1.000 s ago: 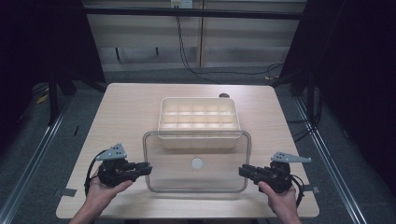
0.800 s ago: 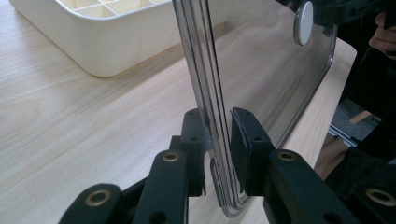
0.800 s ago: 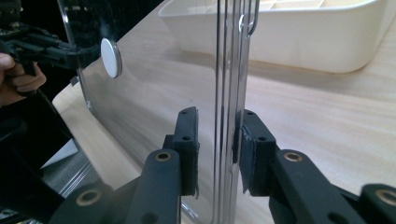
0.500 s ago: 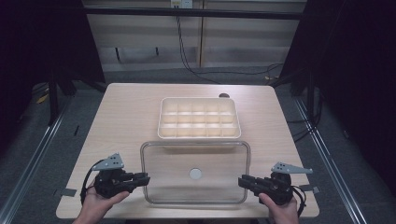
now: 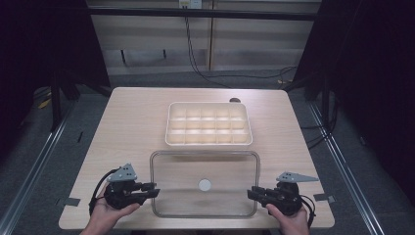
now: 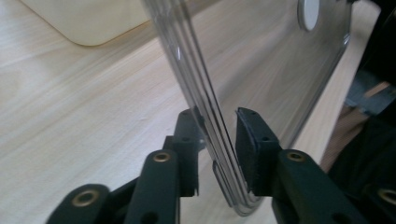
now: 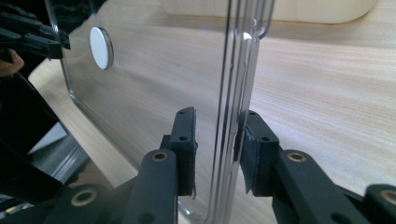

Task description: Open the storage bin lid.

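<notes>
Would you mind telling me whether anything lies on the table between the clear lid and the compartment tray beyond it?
Nothing visible does. The clear lid sits near the table's front edge, the compartment tray just beyond it, with bare wooden table between them.

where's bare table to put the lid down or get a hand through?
Free: the wood left of the compartment tray and right of it, out to the table edges, plus a strip behind it. Crowded: the near middle, where the clear lid spans between the left claw and right claw, almost against the tray.
</notes>
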